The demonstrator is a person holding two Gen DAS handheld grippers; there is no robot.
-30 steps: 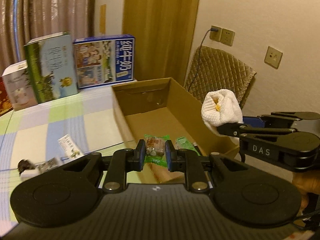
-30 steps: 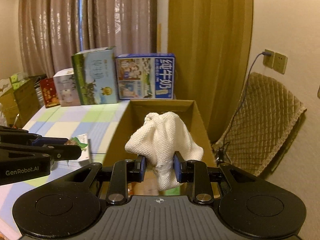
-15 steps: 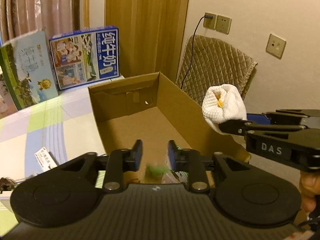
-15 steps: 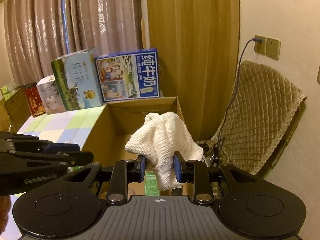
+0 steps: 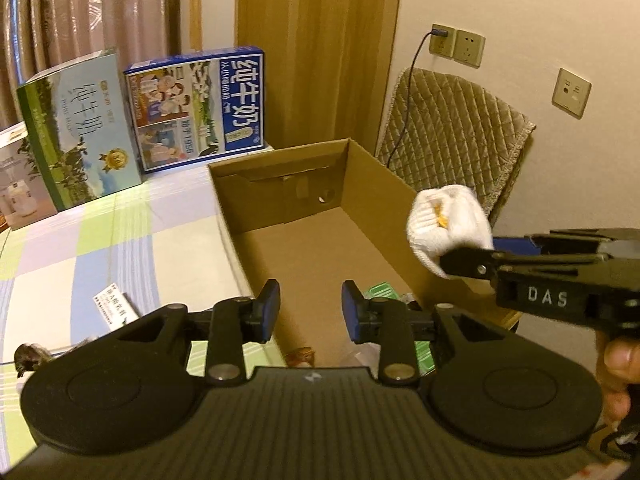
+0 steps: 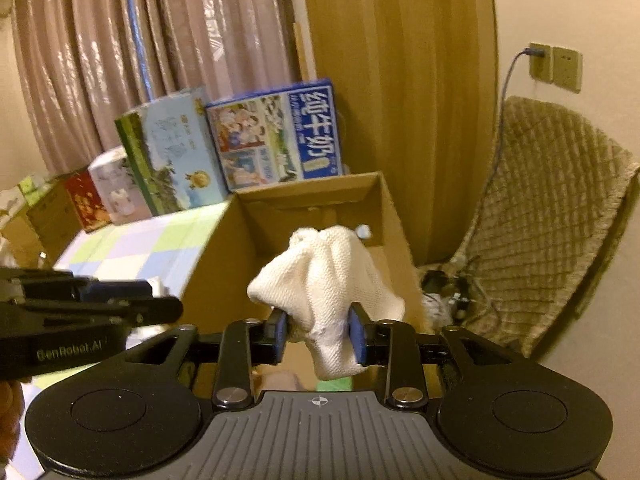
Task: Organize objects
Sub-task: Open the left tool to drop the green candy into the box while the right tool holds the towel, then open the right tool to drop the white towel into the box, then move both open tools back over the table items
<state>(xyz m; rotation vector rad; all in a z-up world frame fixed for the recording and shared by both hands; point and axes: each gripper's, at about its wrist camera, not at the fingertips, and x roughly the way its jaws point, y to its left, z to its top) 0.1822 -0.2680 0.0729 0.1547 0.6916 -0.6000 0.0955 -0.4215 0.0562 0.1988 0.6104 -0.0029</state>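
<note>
An open cardboard box (image 5: 372,184) (image 6: 224,256) stands on the checked tablecloth. My left gripper (image 5: 310,312) hangs open over the box's near end with nothing between its fingers. Green snack packets (image 5: 382,292) lie on the box floor just beyond and below it. My right gripper (image 6: 320,334) is shut on a bunched white knitted cloth (image 6: 328,280) (image 5: 448,220), held above the box's right wall; in the left wrist view the right gripper (image 5: 456,258) reaches in from the right.
Milk cartons, a blue one (image 5: 196,106) and a green one (image 5: 76,120), stand behind the box. A small white packet (image 5: 114,306) and a dark object (image 5: 28,354) lie on the tablecloth (image 5: 120,240) to the left. A quilted chair (image 5: 452,128) stands beyond the box on the right.
My left gripper opened and let go of the green snack packet, which dropped into the box. The right gripper kept hold of the white cloth while both views shifted slightly.
</note>
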